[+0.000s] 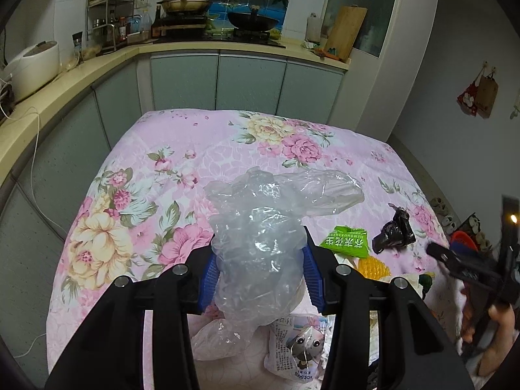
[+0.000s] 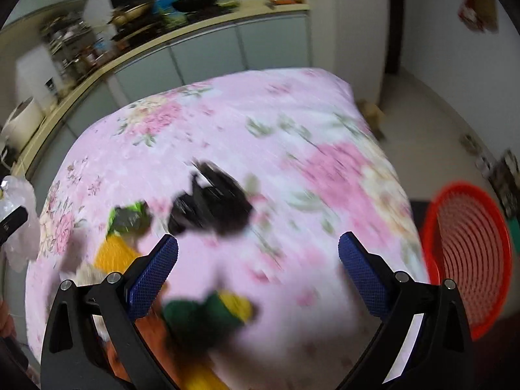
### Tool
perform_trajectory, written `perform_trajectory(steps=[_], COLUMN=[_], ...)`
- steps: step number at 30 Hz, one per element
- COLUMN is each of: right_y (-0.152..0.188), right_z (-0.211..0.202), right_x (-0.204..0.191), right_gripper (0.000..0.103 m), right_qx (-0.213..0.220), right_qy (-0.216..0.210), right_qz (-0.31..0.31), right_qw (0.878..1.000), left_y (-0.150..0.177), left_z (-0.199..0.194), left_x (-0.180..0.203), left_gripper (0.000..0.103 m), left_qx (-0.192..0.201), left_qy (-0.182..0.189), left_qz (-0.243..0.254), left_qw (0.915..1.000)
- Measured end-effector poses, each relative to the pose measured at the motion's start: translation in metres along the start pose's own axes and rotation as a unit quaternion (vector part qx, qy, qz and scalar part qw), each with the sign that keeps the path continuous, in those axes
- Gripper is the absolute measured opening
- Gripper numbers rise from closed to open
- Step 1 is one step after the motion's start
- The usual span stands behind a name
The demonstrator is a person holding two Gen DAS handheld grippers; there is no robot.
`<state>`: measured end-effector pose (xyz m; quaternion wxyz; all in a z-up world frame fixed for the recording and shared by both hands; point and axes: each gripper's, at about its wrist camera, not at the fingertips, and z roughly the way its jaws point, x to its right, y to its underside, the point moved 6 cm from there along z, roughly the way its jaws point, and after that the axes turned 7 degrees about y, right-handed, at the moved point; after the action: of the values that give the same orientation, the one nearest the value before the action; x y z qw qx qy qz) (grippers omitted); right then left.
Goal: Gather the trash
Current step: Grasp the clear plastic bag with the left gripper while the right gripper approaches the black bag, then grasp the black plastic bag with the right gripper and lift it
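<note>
**Clear bag pinched on the floral cloth**

Floral-clothed counter (image 1: pixel 156 169) fills both views, kitchen cabinets behind it. Left gripper (image 1: pixel 260 269) has its jaws closed onto a crumpled clear plastic bag (image 1: pixel 260 247), which bulges up between them. Right gripper (image 2: pixel 258 260) hangs with jaws spread wide and bare; the black bag (image 2: pixel 211 201) lies beyond them, mid-counter. A red basket (image 2: pixel 468 253) sits off the counter's right edge.

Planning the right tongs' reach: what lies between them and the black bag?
Only bare floral cloth, per the blurred right wrist view, between the open right tongs and black bag.
</note>
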<state>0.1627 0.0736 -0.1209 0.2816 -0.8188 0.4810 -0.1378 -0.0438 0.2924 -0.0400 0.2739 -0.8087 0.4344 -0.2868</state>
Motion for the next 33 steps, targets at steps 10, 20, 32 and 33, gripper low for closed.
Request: perform_trajectory(steps=[10,20,32,33], right_y=[-0.02,-0.017,-0.033,-0.033], right_z=[0.056,0.045,-0.04,-0.049], right_x=[-0.053,-0.059,-0.03,-0.028], right_gripper=[0.078,0.044,0.044,0.044], right_qx=[-0.03,-0.015,0.071,0.078], right_qy=[-0.015,-0.02,-0.031,-0.034], right_qz=[-0.083,-0.1,-0.06,-0.056], right_qw=[0.996,0.995,0.995,0.995], left_y=[0.005,0.007,-0.006,-0.007], left_z=[-0.003,-0.001,-0.017,-0.018], left_x=[-0.011,-0.002,0.031,0.033], left_gripper=[0.043,0.043,0.043,0.043], left_qx=[-0.002,-0.002,0.032,0.034], left_qy=[-0.018,-0.023,-0.005,-0.004], left_qz=[-0.008,0.003,0.028,0.03], left_qw=[0.9998,0.9997,0.9991,0.999])
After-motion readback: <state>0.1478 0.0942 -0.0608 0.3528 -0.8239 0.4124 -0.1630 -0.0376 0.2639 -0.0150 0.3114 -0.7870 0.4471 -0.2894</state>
